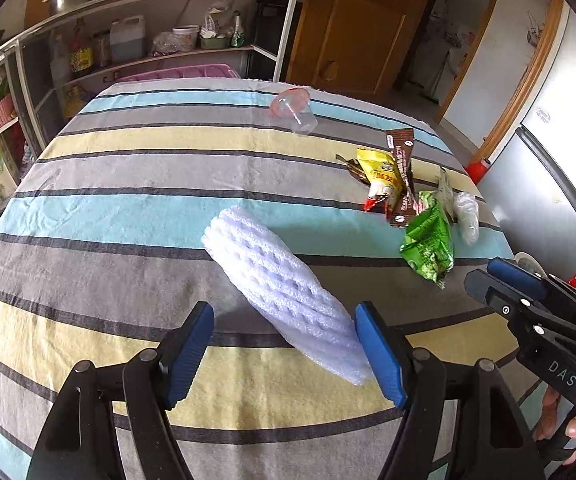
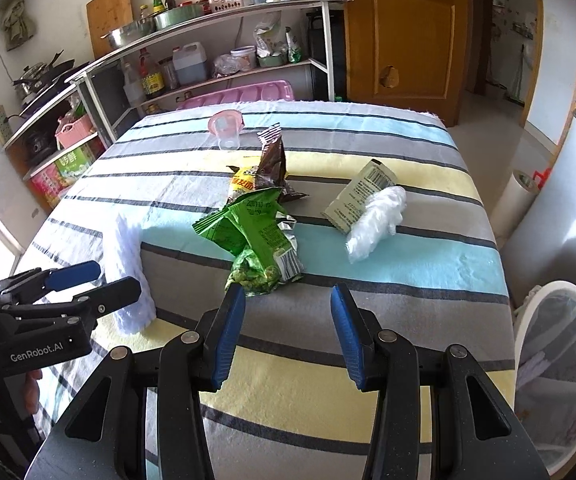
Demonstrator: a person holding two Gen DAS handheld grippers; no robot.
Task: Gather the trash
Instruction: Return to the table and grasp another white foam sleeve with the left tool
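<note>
Foam is what I start with: the white foam fruit sleeve (image 1: 283,300) lies slantwise on the striped tablecloth (image 1: 119,208), its near end between the spread fingers of my left gripper (image 1: 285,354), the right pad just beside it and the left pad apart, so nothing is pinched. My right gripper (image 2: 287,334) is also spread and empty, its tips short of the green snack bag (image 2: 257,248).

Judging by how things lie, the collecting has barely begun. Left on the cloth are the sleeve, the green bag, the yellow and brown wrappers (image 2: 263,176) heaped behind it, a pale label-printed packet (image 2: 362,196) touching a crumpled clear plastic bag (image 2: 376,220), and the clear plastic cup with a pink lid (image 2: 227,130) near the far edge. The white-rimmed bin (image 2: 560,364) stands off the table's right edge (it seems to hold something already, though I cannot tell what).

Room is generous: the near half of the cloth is bare, and both grippers are well apart. The cup sits closest to an edge.
</note>
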